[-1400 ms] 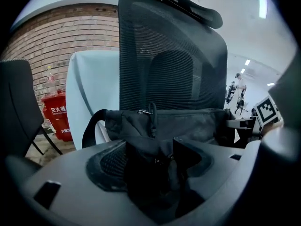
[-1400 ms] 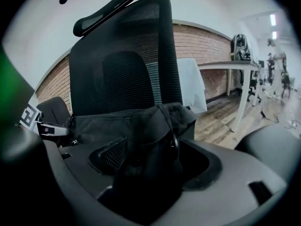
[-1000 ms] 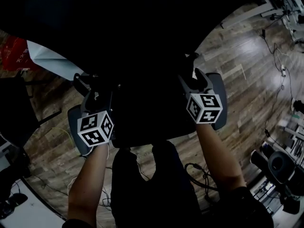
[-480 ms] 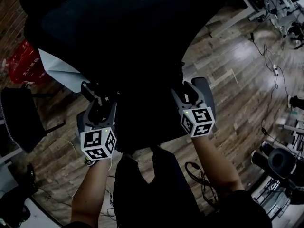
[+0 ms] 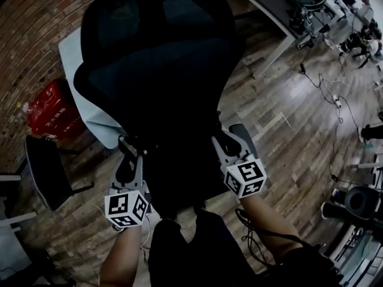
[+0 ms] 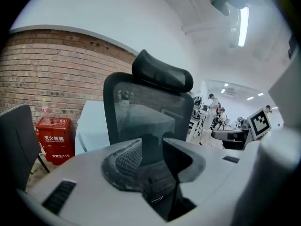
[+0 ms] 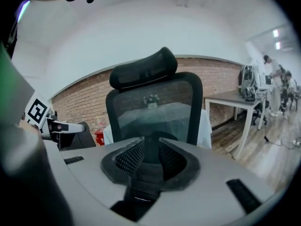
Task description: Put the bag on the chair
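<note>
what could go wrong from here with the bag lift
1. Both tongs, left and right, have just been closing, each with a thin dark strap between its pads; a strap might slip out under the load.
2. The chair back stands close ahead, so the load may bump it instead of landing on the seat.

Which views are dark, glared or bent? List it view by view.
Head view: underexposed, the chair and bag merge into black; floor planks curve. Left gripper view: ceiling lamp blows out, corners vignetted. Right gripper view: brick wall bows, the near foreground is soft.
</note>
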### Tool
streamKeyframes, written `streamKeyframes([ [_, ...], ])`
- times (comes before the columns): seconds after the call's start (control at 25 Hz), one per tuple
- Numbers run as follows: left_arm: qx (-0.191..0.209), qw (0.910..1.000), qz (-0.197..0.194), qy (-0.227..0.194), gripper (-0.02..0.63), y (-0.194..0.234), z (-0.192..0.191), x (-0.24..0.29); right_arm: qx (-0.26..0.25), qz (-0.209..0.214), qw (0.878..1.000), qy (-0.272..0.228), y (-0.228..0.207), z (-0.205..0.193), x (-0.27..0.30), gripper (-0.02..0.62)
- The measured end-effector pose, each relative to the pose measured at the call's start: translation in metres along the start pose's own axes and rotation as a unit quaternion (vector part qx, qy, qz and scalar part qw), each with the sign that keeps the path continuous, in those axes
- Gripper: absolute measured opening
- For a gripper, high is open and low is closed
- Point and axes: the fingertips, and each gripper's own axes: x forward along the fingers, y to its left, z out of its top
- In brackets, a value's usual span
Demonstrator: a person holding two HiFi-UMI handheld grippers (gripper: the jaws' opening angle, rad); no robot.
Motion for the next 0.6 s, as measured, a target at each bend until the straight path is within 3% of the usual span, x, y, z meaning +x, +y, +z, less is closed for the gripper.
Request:
streamKeyframes([
  [0.08,0.0,0.9999,-0.001,-0.015,0.057,-0.003,0.018,-0.011,-0.015,0.007,1.0,-0.019,0.011,0.023,-0.011,0.095],
  [0.24,0.002,0.9993,-0.004,-0.036,0.049,-0.008,0.05,-0.027,-0.024,0.019,0.999,-0.043,0.029,0.06,-0.03,0.084],
  [0.44,0.005,0.997,-0.055,-0.054,0.032,-0.03,0.08,-0.042,-0.036,0.026,0.996,-0.074,0.049,0.104,-0.048,0.061],
  [0.6,0.013,0.9955,-0.07,-0.062,0.012,-0.047,0.097,-0.062,-0.029,0.037,0.996,-0.081,0.064,0.126,-0.064,0.038],
])
